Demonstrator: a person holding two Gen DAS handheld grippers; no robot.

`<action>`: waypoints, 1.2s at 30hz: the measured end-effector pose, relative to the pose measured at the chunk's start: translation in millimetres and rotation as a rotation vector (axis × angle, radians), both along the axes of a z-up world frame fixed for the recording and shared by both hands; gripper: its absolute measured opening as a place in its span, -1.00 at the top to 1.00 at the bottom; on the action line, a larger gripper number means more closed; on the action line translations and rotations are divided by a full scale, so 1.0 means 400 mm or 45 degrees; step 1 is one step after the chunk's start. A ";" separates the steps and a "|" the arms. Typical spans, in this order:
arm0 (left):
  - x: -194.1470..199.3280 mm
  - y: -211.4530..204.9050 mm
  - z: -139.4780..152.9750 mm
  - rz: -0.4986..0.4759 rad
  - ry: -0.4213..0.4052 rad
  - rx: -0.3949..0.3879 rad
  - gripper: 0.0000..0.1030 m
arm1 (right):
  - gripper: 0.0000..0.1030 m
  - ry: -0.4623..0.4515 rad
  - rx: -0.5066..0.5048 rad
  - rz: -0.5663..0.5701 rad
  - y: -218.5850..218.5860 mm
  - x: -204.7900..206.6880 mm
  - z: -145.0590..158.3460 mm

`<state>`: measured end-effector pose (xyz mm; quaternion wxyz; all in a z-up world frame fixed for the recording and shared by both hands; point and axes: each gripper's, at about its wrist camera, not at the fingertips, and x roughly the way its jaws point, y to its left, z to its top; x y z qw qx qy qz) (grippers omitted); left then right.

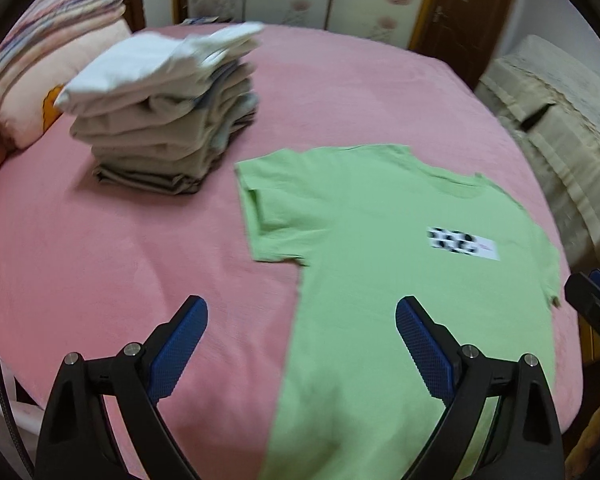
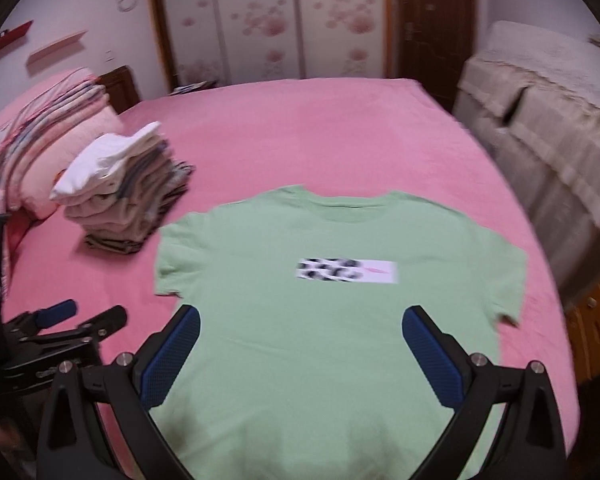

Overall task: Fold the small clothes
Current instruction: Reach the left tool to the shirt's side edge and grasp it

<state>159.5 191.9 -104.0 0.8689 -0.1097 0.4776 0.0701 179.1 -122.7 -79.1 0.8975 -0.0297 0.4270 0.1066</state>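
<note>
1. At the far left of the bed, by the headboard, sit pillows with a folded quilt on top. They play no part in the job.
2. Just beside them stands a pile of folded clothes, several layers high with a white piece on top. I take this as the finished share of the work: a good number of garments look already folded and stacked.
3. The left tongs hang over the pink sheet at the left edge of the shirt's body, below the sleeve. They are spread wide with nothing between the blue pads, and touch no cloth.
4. In the middle of the bed lies the green T-shirt, the piece now in hand. It is spread flat, front up, collar pointing away toward the wardrobe, both sleeves out, and a printed patch on the chest. No fold is made in it yet, so every fold of this piece is left to do.
5. The right tongs hover over the lower body of the shirt, also spread wide and empty.
6. At the far right, off the bed, stands a piece of furniture under a beige cover.
</note>
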 end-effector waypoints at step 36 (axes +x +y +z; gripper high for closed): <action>0.365 0.124 -0.330 0.102 -0.086 -0.431 0.90 | -0.24 0.223 0.172 0.044 0.178 0.214 -0.323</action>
